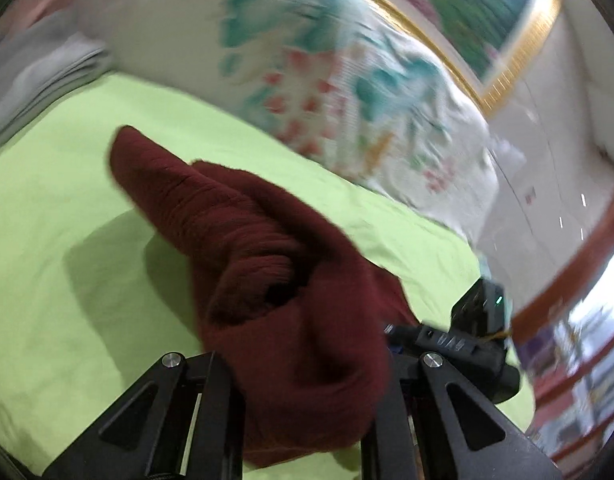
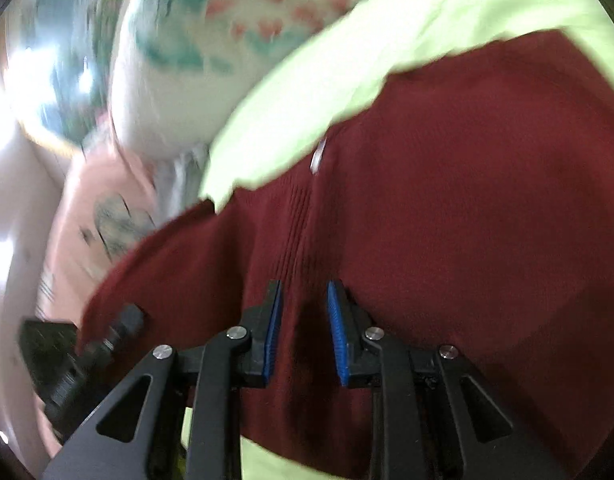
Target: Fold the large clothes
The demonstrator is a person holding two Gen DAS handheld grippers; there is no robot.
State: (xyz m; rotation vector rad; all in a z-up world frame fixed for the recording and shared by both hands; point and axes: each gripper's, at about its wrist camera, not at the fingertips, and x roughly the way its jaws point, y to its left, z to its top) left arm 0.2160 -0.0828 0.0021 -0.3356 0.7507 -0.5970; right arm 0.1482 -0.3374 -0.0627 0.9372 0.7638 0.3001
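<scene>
A dark red knit garment hangs bunched over the lime green bed sheet. It drapes over my left gripper and hides the fingertips, so the grip cannot be seen. In the right wrist view the same garment spreads wide over the sheet. My right gripper has its blue pads a small gap apart, with a fold of the red fabric between them. The other gripper's body shows at the right in the left wrist view and at the lower left in the right wrist view.
A floral white quilt is piled at the back of the bed, with grey folded cloth to its left. A framed picture hangs on the wall. A pink pillow lies at the bed's edge.
</scene>
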